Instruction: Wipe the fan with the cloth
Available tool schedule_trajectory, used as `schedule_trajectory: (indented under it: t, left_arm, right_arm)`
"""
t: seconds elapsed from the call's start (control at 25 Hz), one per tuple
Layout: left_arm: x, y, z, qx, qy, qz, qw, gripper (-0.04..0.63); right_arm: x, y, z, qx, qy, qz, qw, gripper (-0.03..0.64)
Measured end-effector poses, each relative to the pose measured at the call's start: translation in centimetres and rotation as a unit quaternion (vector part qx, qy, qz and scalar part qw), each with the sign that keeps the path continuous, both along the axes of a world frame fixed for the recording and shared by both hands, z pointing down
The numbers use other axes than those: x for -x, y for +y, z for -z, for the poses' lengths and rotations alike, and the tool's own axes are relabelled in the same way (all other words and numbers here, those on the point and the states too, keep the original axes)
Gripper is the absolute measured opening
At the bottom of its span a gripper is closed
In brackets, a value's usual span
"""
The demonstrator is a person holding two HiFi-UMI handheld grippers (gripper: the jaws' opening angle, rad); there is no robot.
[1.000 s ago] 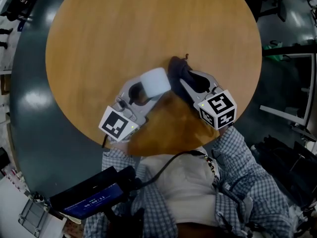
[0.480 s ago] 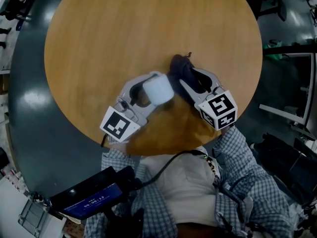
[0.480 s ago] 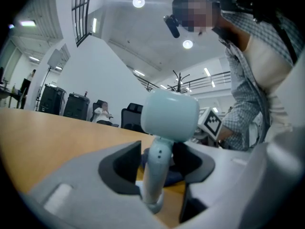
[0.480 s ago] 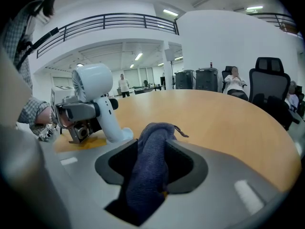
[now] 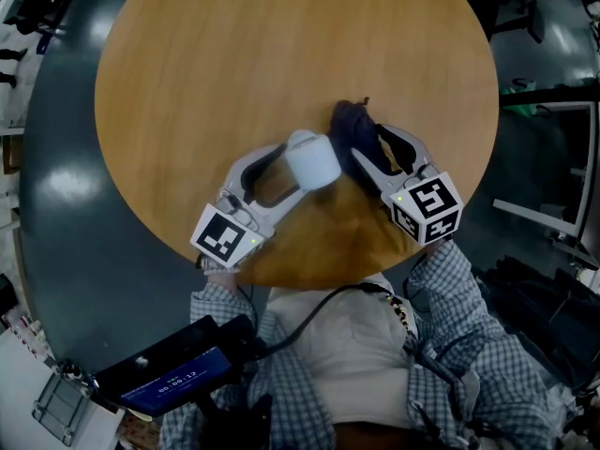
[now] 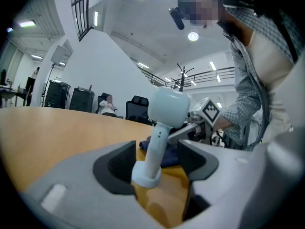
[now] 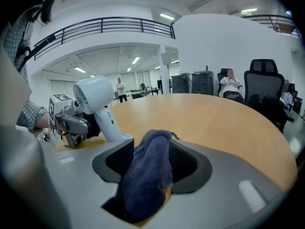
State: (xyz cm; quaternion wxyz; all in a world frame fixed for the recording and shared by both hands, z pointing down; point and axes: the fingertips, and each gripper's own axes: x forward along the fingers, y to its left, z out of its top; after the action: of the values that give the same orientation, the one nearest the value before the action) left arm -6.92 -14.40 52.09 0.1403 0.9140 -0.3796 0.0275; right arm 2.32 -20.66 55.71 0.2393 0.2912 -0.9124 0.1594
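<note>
The white handheld fan stands upright on its round base on the wooden table. My left gripper has just been opening; its jaws stand wide on either side of the fan's stem without pressing it. The dark blue cloth lies bunched on the table just right of the fan. My right gripper has also just been opening. The cloth lies loosely between its jaws. In the right gripper view the fan is at the left, with the left gripper behind it.
Both grippers work close to the round table's near edge, right in front of the person's checked shirt. A dark device with a lit screen hangs at the lower left. Office chairs and seated people are beyond the table.
The left gripper's jaws have spread apart, and the fan has shifted a little to the right and now stands free. The right gripper's jaws have widened round the cloth.
</note>
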Motion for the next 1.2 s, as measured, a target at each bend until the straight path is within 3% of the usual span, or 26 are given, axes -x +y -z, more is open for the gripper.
schedule_trajectory:
  t: [0.08, 0.32, 0.48, 0.8, 1.2]
  left_arm:
    - [0.7, 0.6, 0.4, -0.004, -0.011, 0.007, 0.9999, 0.249]
    - [2.1, 3.8, 4.7, -0.005, -0.02, 0.021, 0.9996, 0.132]
    - [3.7, 3.5, 8.5, -0.02, 0.014, 0.062, 0.9978, 0.003]
    - [3.7, 6.1, 14.1, -0.038, 0.041, 0.076, 0.9956, 0.002]
    - [2.8, 5.6, 16.8, -0.065, 0.022, 0.062, 0.9957, 0.0]
  right_arm:
    - [-0.2, -0.2, 0.6, -0.002, -0.002, -0.006, 1.0, 0.222]
    - [-0.7, 1.7, 4.7, -0.014, -0.006, -0.016, 1.0, 0.19]
    - [-0.7, 2.1, 7.4, -0.03, -0.03, -0.031, 0.999, 0.138]
    - [-2.2, 4.5, 13.4, -0.045, -0.08, -0.086, 0.992, 0.011]
    - [-2.9, 5.1, 15.6, -0.057, -0.117, -0.092, 0.987, 0.003]
